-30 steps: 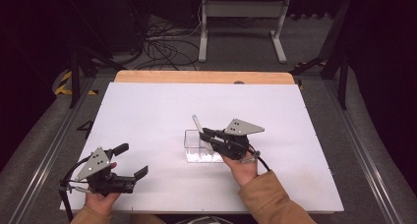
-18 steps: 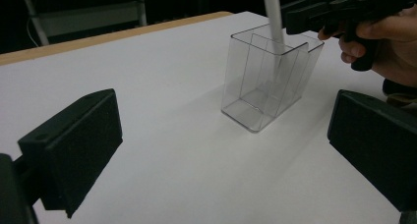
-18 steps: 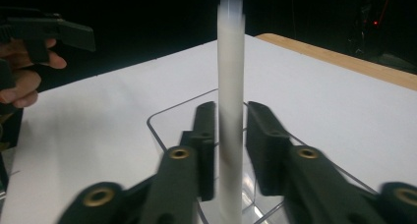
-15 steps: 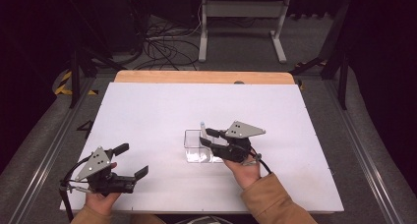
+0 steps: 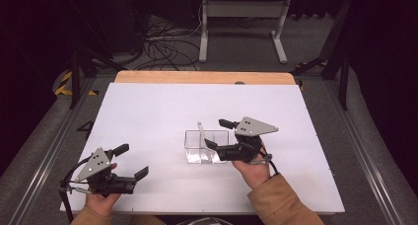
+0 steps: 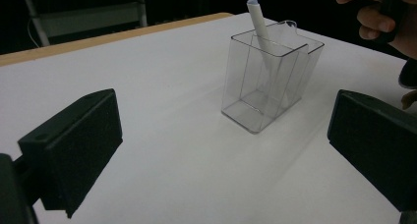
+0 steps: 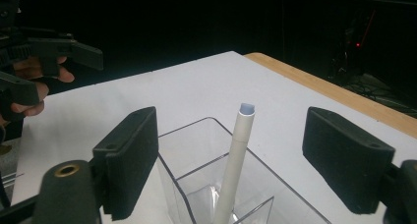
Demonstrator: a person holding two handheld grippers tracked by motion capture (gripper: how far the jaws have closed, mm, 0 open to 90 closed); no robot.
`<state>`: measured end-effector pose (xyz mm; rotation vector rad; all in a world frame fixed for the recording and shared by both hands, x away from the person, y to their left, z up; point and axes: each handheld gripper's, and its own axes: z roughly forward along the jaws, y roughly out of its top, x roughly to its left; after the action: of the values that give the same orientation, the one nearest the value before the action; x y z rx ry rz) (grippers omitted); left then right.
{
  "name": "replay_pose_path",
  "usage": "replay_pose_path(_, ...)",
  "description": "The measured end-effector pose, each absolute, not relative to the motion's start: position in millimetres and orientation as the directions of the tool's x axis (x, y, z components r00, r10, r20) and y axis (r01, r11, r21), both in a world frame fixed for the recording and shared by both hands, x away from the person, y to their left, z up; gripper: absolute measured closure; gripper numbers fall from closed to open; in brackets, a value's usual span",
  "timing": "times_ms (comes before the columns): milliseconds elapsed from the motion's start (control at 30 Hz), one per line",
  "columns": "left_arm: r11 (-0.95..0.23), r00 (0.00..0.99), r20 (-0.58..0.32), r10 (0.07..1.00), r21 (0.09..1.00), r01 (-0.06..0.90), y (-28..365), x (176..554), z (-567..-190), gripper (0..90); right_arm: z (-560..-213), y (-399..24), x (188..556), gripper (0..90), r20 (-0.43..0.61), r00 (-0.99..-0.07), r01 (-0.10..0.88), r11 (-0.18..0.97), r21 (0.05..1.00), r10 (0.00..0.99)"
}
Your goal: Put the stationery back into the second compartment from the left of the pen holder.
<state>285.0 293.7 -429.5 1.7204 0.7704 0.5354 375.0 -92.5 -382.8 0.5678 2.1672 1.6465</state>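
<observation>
High view: the white pen (image 5: 201,134) leans inside the clear box (image 5: 207,146) mid-table (image 5: 148,111), released by the right gripper (image 5: 215,134), whose jaws have just been opening. The left gripper (image 5: 132,161) rests agape, well apart, with nothing between.

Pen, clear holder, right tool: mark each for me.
pen (image 7: 235,160), right gripper view, mid-shaft.
holder (image 6: 246,76), left gripper view, near clear wall.
right tool (image 5: 218,133), high view, gap between its open jaws.
</observation>
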Motion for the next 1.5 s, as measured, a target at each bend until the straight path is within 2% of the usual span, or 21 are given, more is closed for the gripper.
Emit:
replay_pose_path(267,-0.168,0.681,-0.025,0.732,0.962,0.215,294.7,285.1,-429.1,0.8,-373.8,-101.5,372.9,15.7,-0.032,-0.86,0.099,0.228,0.969,0.509)
replay_pose_path(567,-0.166,0.685,-0.034,0.728,0.96,0.224,294.5,283.9,-427.6,0.8,-368.0,-121.3,369.5,4.8,-0.039,-0.853,0.109,0.251,0.962,0.52)
replay_pose_path(967,-0.164,0.68,-0.024,0.733,0.964,0.211,295.1,283.3,-426.7,0.9,-372.5,-161.0,355.1,2.4,-0.048,-0.827,0.115,0.252,0.961,0.56)
replay_pose_path(1500,-0.174,0.682,-0.013,0.731,0.963,0.205,292.6,281.8,-425.4,0.9,-405.9,-213.1,351.0,0.2,-0.021,-0.793,0.16,0.241,0.957,0.609)
